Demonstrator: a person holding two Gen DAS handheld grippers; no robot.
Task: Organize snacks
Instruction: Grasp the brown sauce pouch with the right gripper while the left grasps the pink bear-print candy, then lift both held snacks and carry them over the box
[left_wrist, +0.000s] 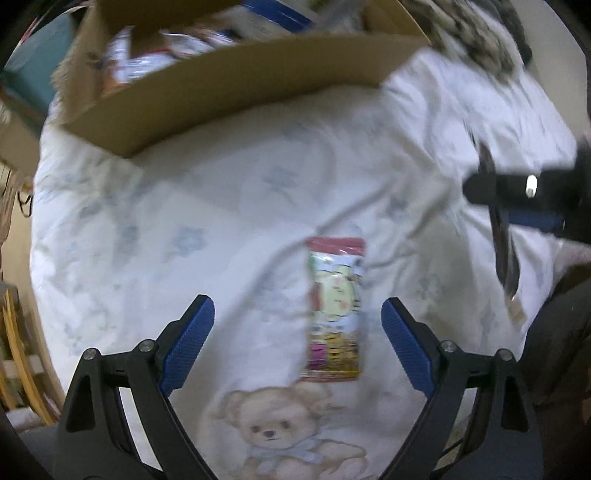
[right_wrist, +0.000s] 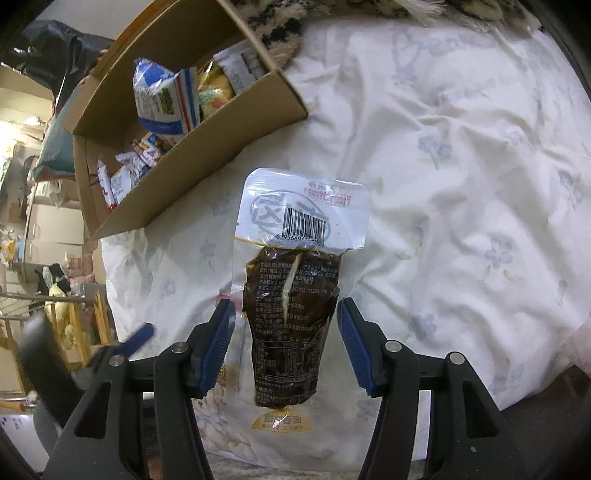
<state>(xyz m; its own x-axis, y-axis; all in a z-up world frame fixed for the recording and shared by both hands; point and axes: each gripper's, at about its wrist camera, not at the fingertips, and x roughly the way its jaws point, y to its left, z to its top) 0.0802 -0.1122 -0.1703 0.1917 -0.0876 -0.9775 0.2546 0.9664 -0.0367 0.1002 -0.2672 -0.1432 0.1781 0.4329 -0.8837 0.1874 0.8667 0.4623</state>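
A colourful snack packet (left_wrist: 334, 306) lies flat on the white flowered bedsheet (left_wrist: 184, 229), just above a printed teddy bear. My left gripper (left_wrist: 297, 304) hangs open over it, blue pads wide on either side and clear of it. My right gripper (right_wrist: 285, 305) is shut on a clear pouch of dark brown food (right_wrist: 291, 280) with a barcode at its top, held above the sheet. In the left wrist view that pouch (left_wrist: 504, 251) shows edge-on at the right. An open cardboard box (right_wrist: 207, 147) with several snack packs stands at the bed's far left.
The box (left_wrist: 240, 85) spans the top of the left wrist view. A spotted furry blanket (right_wrist: 280, 26) lies behind it. Shelves and clutter stand beyond the bed's left edge. One blue finger of the left gripper (right_wrist: 136, 339) shows beside the right gripper.
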